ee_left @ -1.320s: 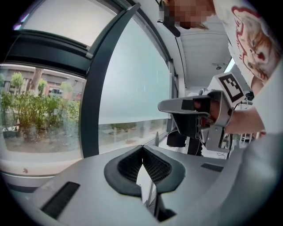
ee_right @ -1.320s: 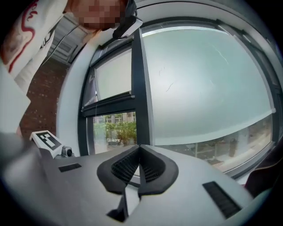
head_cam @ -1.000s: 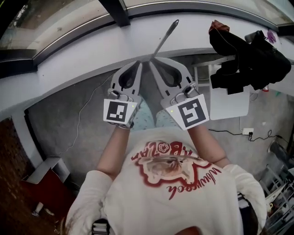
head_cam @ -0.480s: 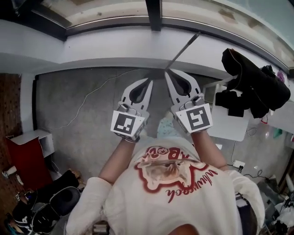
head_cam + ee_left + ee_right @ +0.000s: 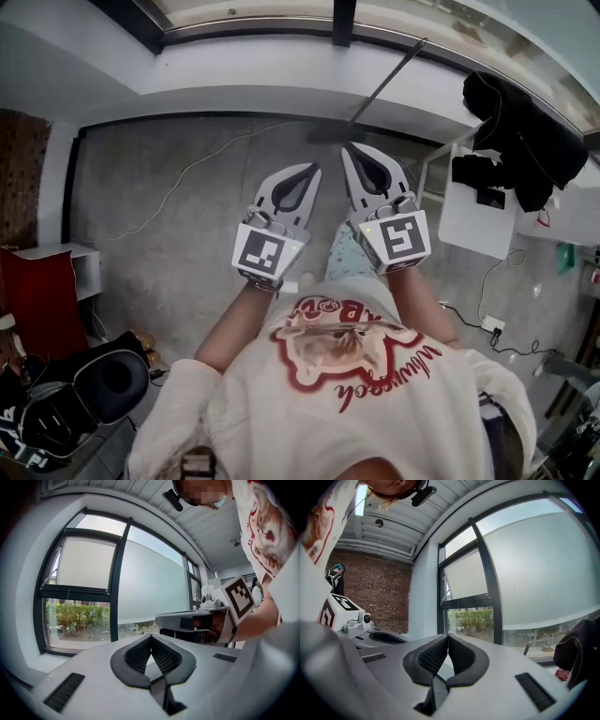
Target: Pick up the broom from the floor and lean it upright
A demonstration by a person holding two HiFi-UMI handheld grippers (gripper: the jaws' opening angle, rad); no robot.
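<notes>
The broom's thin grey handle [image 5: 389,80] slants up against the white wall under the window. A dark blur [image 5: 328,136] lies at its lower end on the grey floor. In the head view both grippers are held out side by side just short of it, and neither touches it. The left gripper [image 5: 310,170] is shut and holds nothing; its pads meet [image 5: 150,637] in front of the window. The right gripper [image 5: 348,150] is also shut and holds nothing, its tips closed [image 5: 448,636]. From the left gripper view, the right gripper's marker cube [image 5: 240,597] shows at the right.
Black clothes [image 5: 525,141] hang over a white table [image 5: 469,220] at the right. A thin cable [image 5: 187,178] runs over the grey floor at the left. A red cabinet [image 5: 37,291] and a black chair [image 5: 84,394] stand at lower left. A socket strip [image 5: 490,325] lies at lower right.
The head view has swung, so the wall and window sit differently. Both grippers, still shut, have moved along with the person. The broom's handle now stands up and to the right of their tips.
</notes>
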